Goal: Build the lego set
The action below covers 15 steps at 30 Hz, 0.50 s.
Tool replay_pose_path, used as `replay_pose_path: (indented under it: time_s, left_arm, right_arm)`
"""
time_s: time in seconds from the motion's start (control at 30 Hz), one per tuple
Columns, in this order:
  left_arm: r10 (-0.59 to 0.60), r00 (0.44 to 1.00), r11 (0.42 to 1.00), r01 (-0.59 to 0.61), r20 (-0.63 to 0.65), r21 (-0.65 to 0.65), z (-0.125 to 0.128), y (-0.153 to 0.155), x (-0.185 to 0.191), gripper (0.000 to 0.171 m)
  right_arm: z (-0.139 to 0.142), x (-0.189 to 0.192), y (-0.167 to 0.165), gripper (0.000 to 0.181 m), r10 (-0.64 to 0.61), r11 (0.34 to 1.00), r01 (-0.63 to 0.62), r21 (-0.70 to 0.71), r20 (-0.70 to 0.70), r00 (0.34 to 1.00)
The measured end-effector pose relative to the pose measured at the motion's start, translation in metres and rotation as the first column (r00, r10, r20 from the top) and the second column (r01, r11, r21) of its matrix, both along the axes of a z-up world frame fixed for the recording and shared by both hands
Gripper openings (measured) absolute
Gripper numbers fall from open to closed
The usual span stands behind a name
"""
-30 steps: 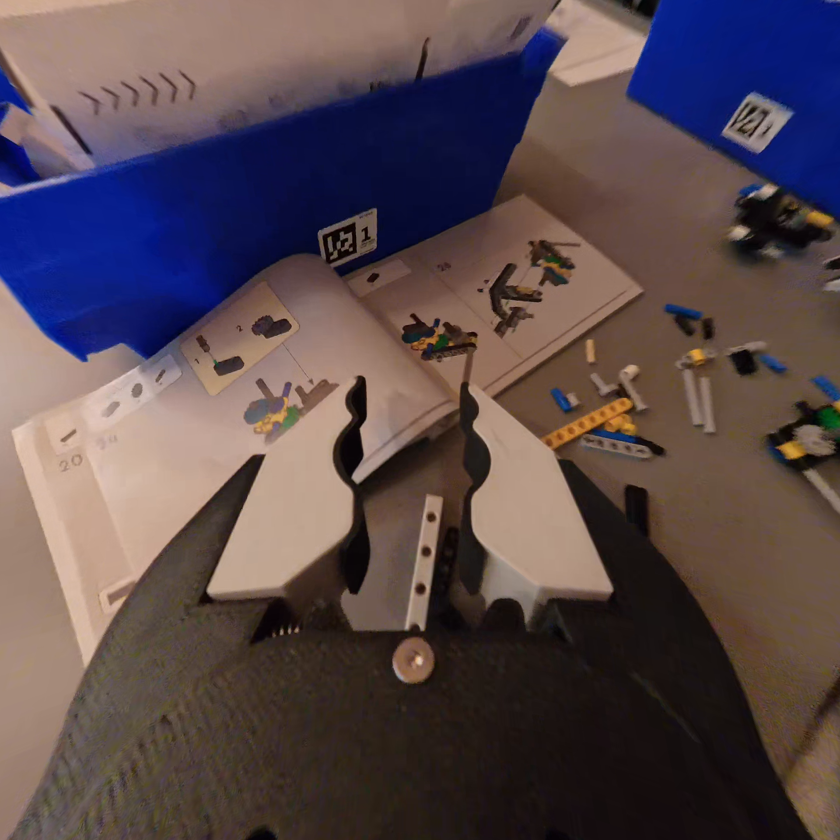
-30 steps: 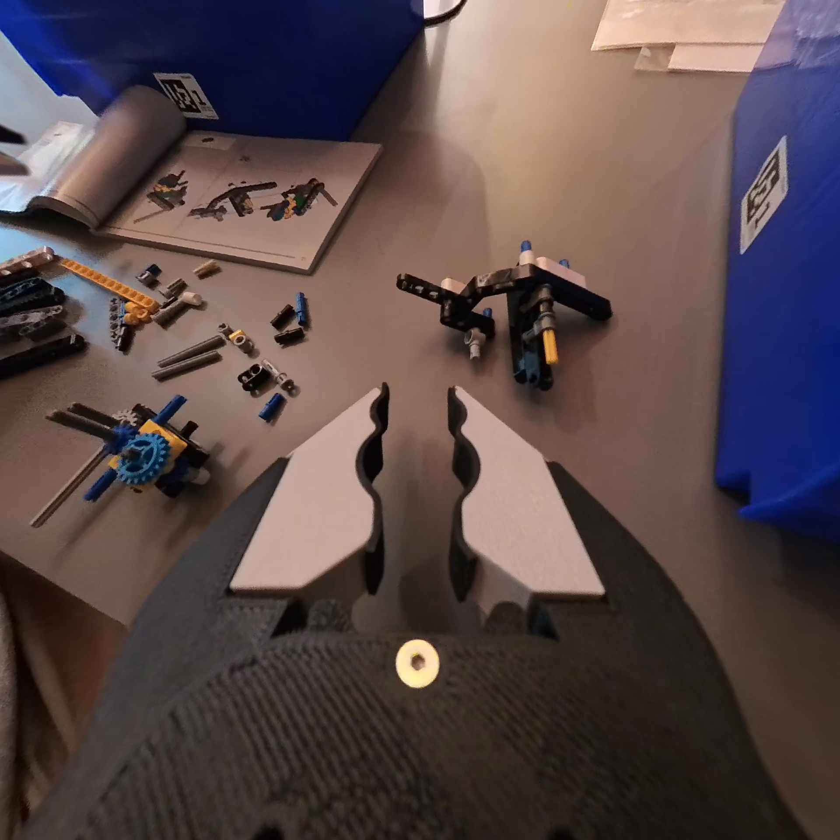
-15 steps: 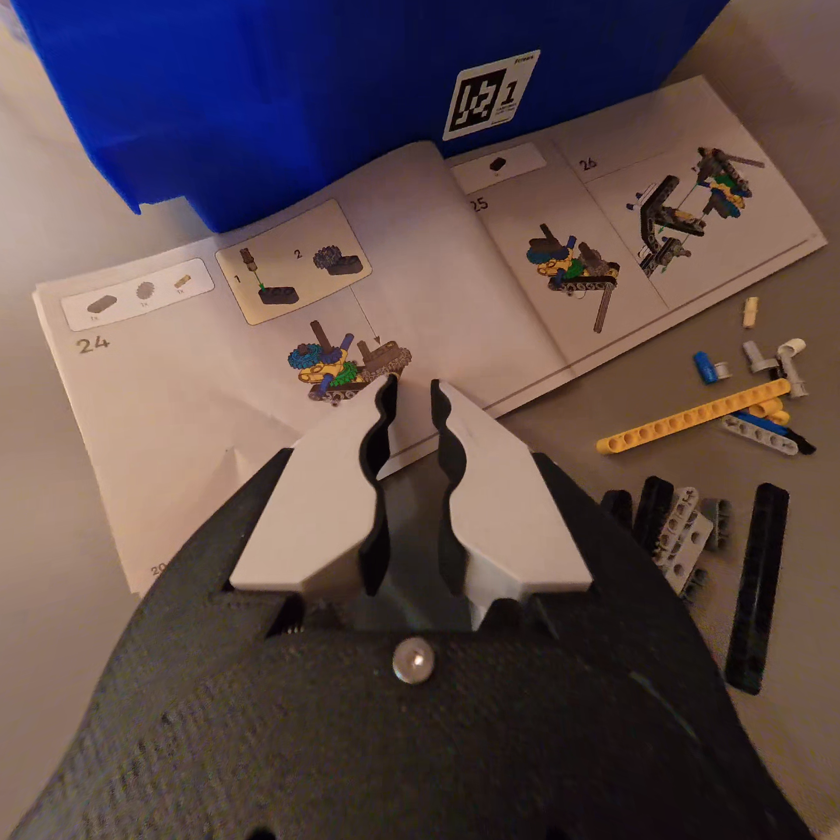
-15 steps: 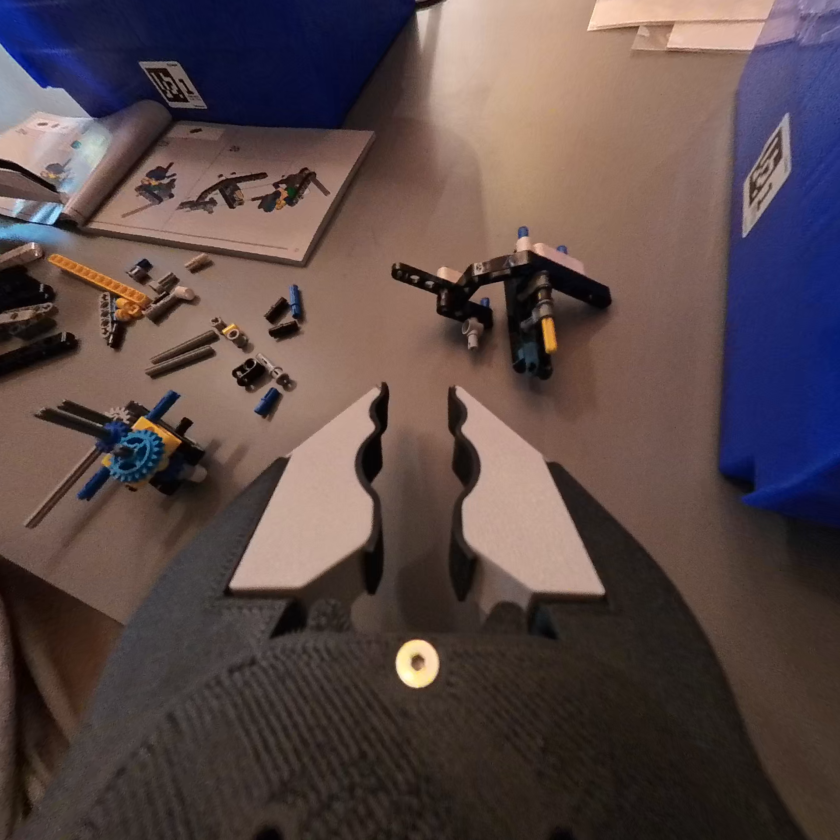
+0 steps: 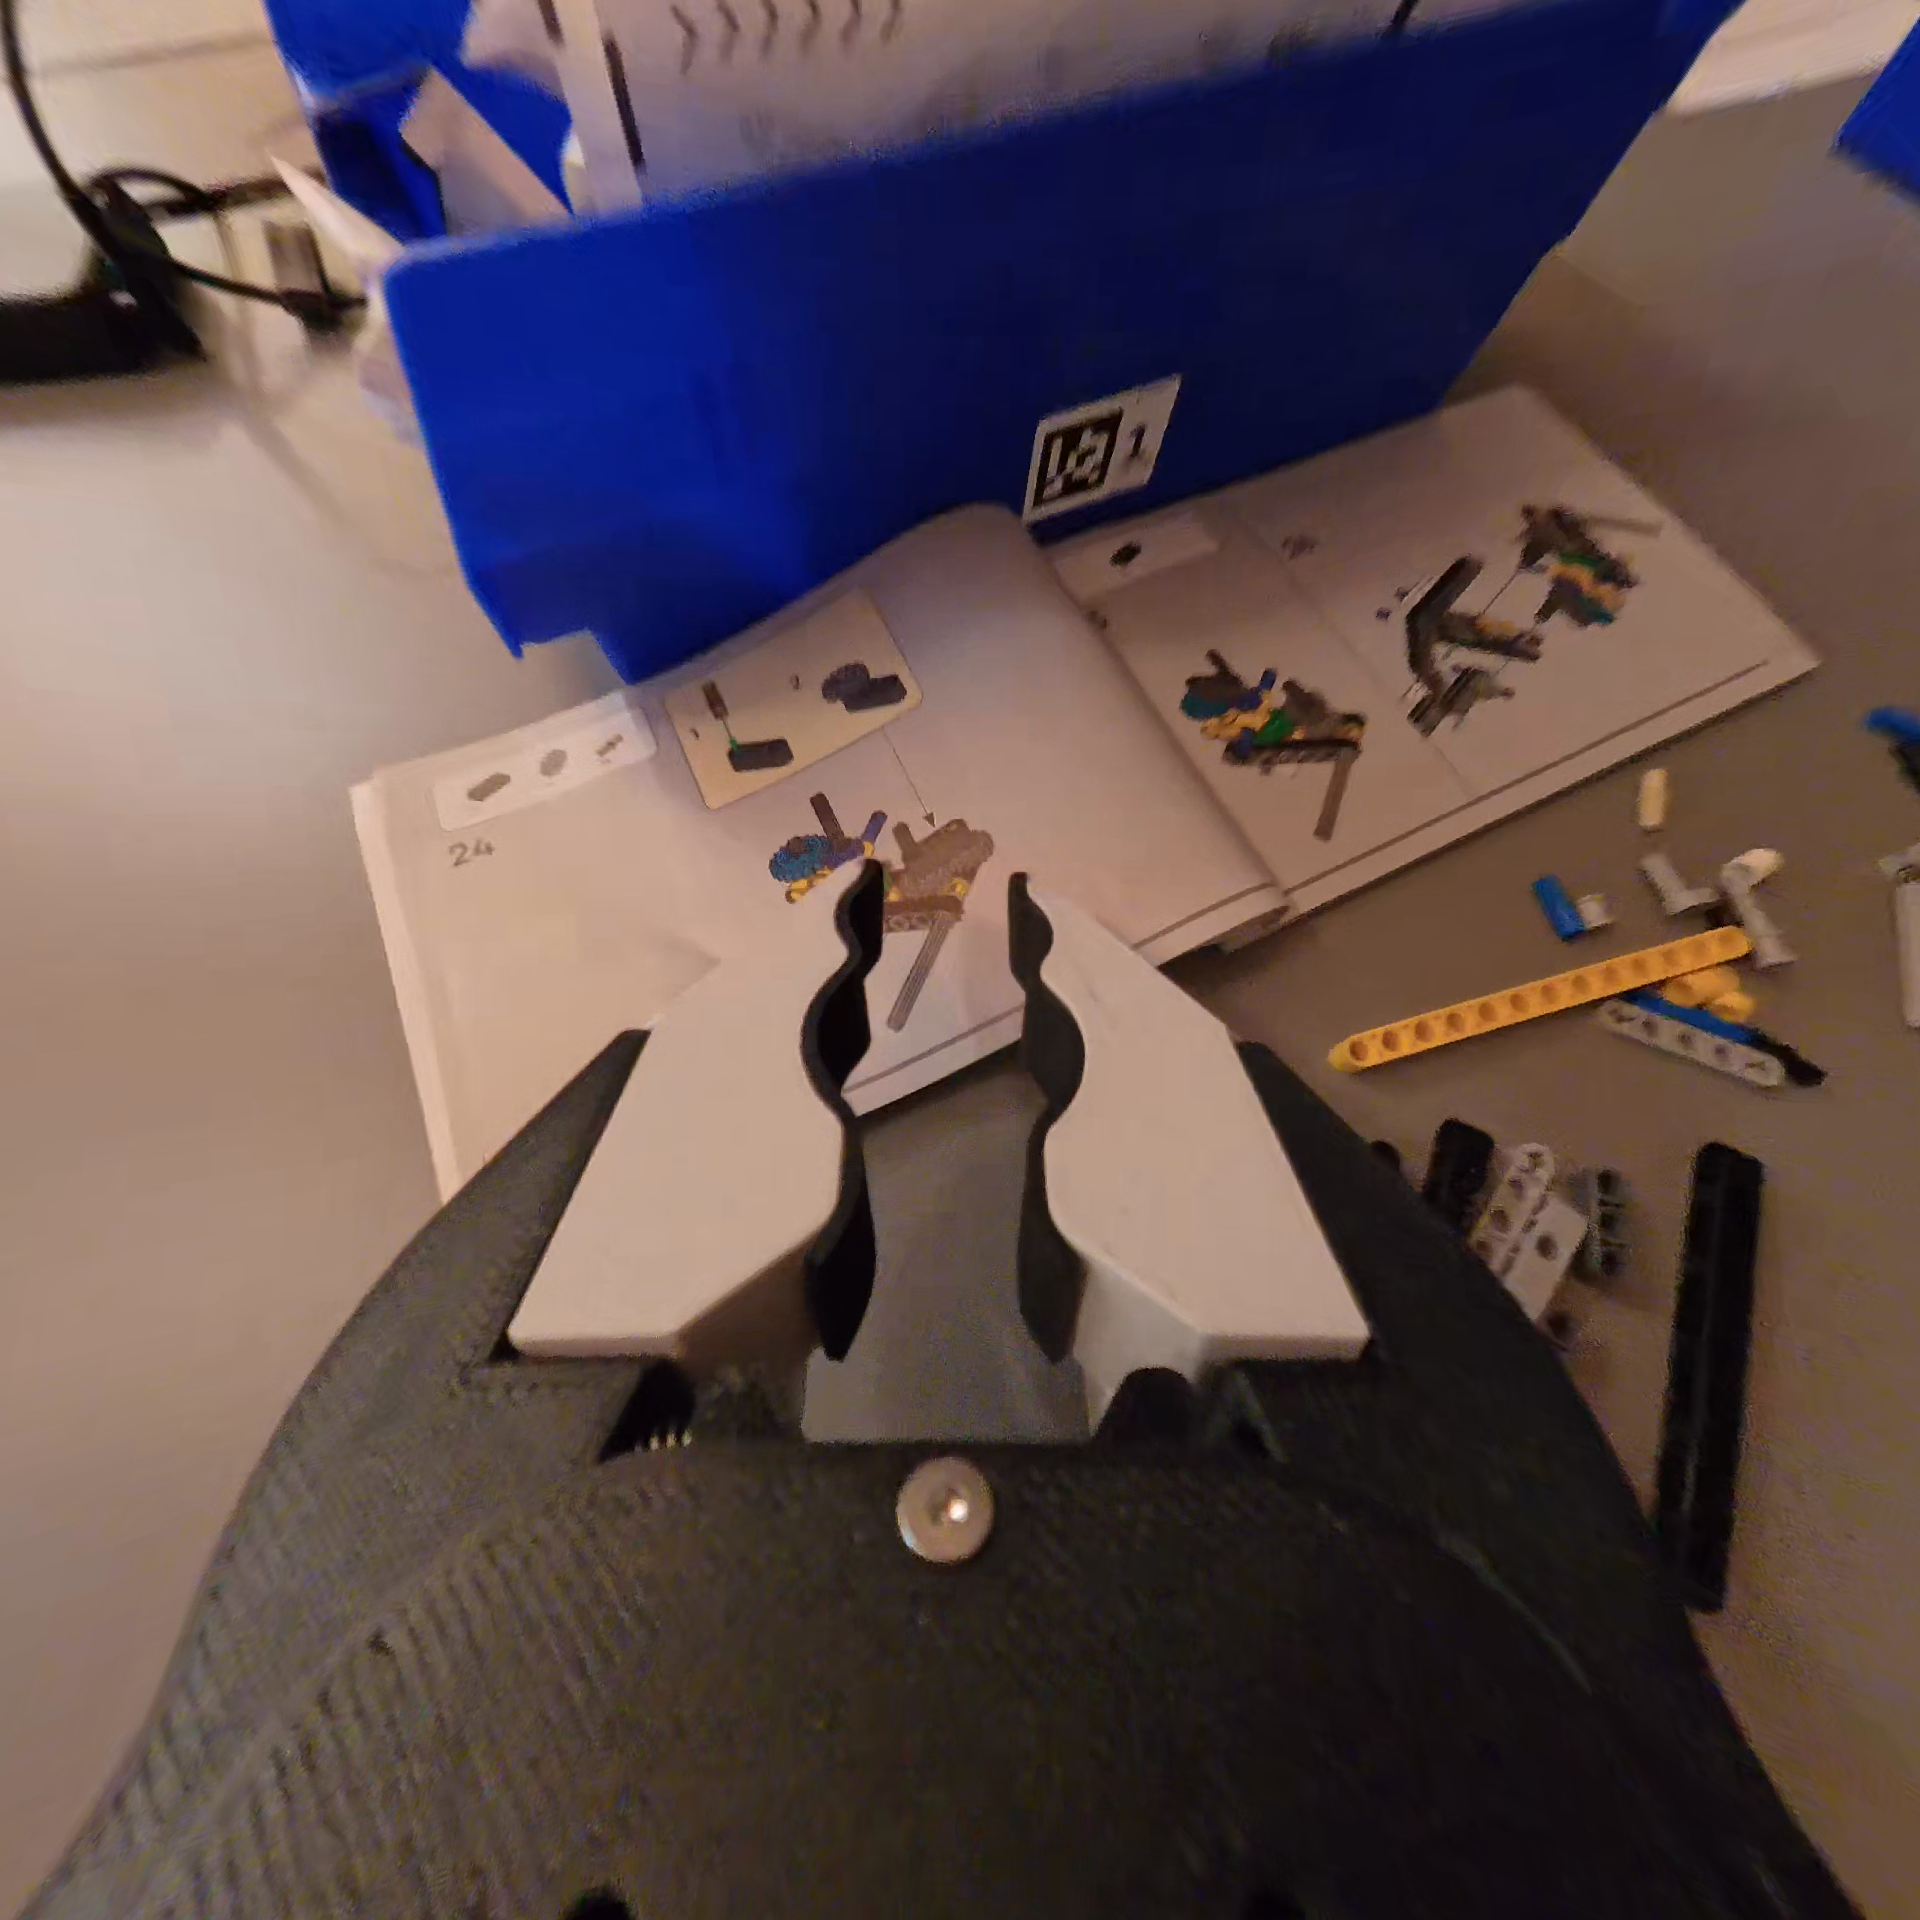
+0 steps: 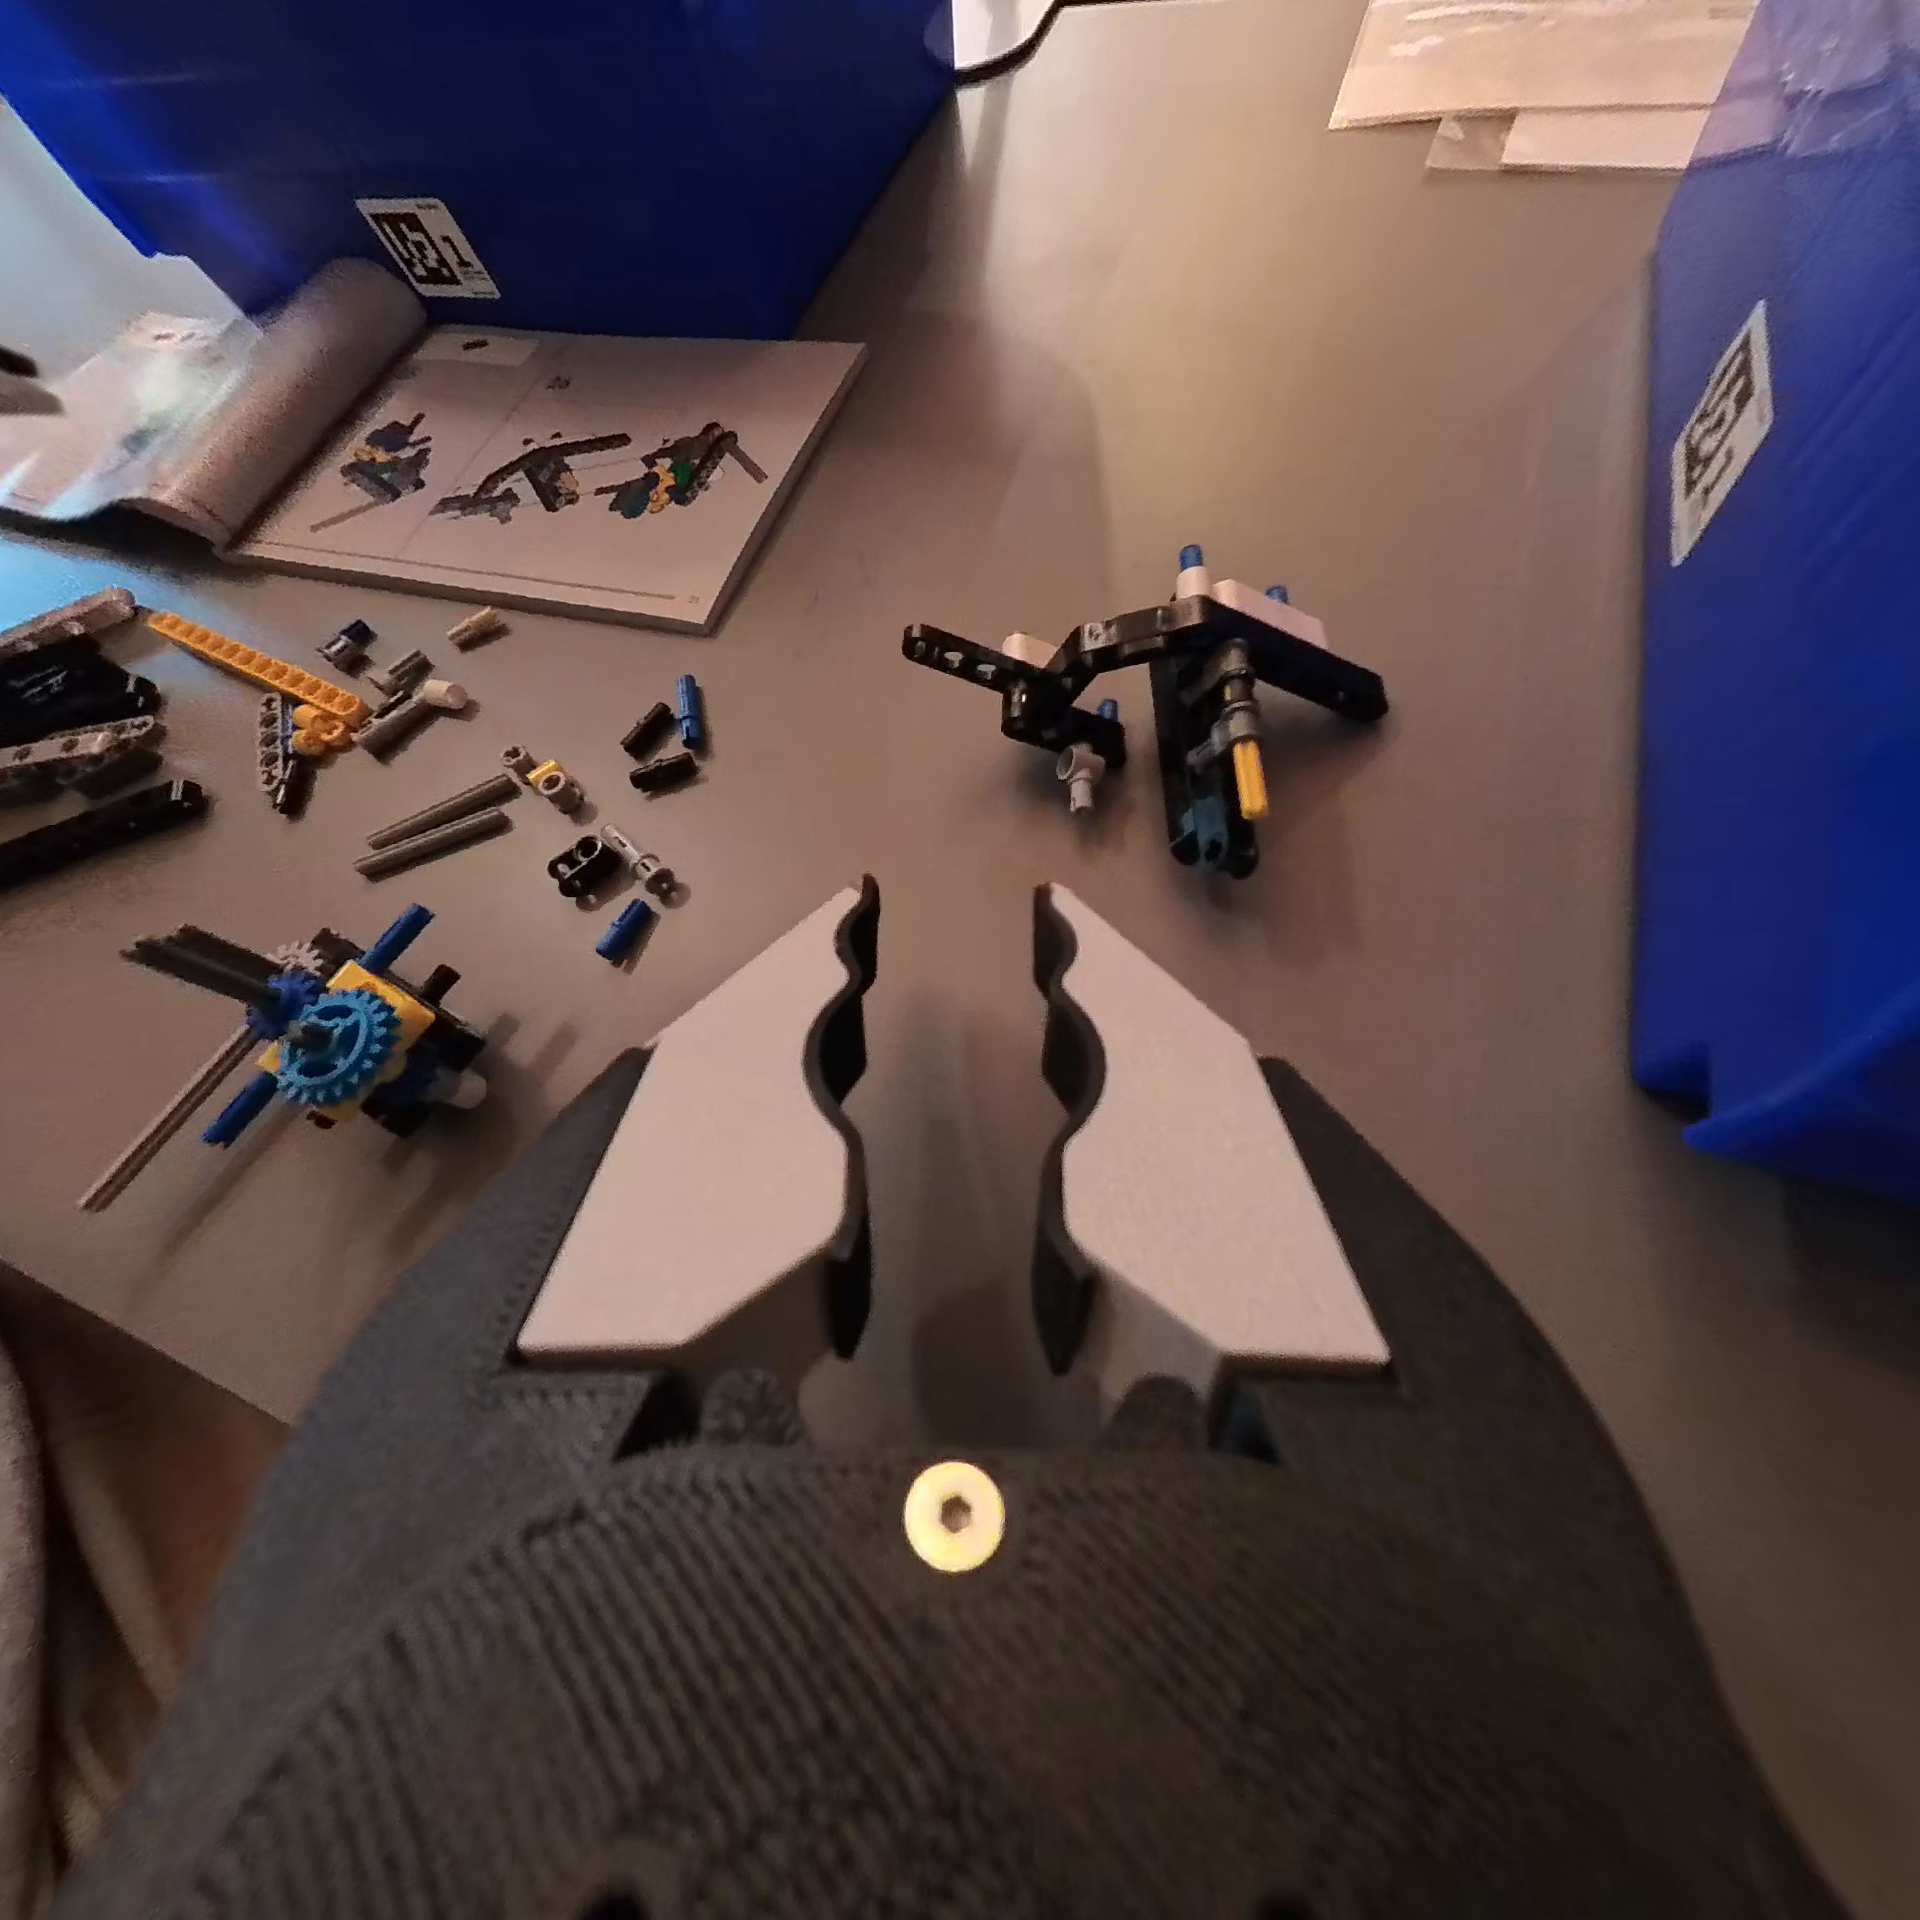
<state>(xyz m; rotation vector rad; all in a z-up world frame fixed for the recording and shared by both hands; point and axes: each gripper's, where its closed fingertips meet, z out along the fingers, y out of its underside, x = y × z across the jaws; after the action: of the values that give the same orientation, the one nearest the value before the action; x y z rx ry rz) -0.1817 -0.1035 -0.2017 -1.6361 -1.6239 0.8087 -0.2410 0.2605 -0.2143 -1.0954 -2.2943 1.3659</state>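
My left gripper (image 5: 940,894) is open and empty, hovering over the near edge of the open instruction booklet (image 5: 1039,717). Right of it lie a yellow beam (image 5: 1548,997), a long black beam (image 5: 1704,1351) and a grey-white block (image 5: 1527,1216). My right gripper (image 6: 956,899) is open and empty above bare table. A black sub-assembly with a yellow pin (image 6: 1164,696) lies just beyond it to the right. A yellow block with a blue gear (image 6: 332,1039) lies to its left. The booklet also shows in the right wrist view (image 6: 540,468).
A blue bin (image 5: 935,343) with a tag stands behind the booklet, also in the right wrist view (image 6: 520,135). A second blue bin (image 6: 1787,623) stands at the right. Loose pins, grey axles (image 6: 436,831) and black beams (image 6: 94,831) are scattered on the left. The table edge (image 6: 156,1351) is near left. My hands' fingertips stand some 35 cm from each other. My left gripper's tips are some 12 cm from the grey-white block (image 5: 1527,1216). My right wrist view (image 6: 85,724) looks at it from another angle. Between my left fingertips and the long black beam (image 5: 1704,1351) there is roughly 15 cm.
My left gripper has swung left from the loose beams to the booklet, then tilted up. Its jaws narrowed and widened again. My right gripper has barely moved.
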Motion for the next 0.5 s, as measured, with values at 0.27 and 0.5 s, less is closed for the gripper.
replay_pose_path:
  time_s: [0.27, 0.5]
  left_arm:
    - [0.028, 0.967, 0.995, -0.004, -0.255, 0.095, 0.038, 0.011, 0.034, 0.024]
    - [0.001, 0.944, 0.977, 0.07, -0.331, 0.203, 0.051, 0.011, 0.054, 0.024]
  right_arm:
    - [0.034, -0.006, 0.007, 0.031, -0.061, 0.996, 0.05, -0.075, -0.156, 0.986]
    - [0.122, 0.06, -0.095, 0.031, 0.094, 0.961, -0.188, -0.202, -0.404, 0.91]
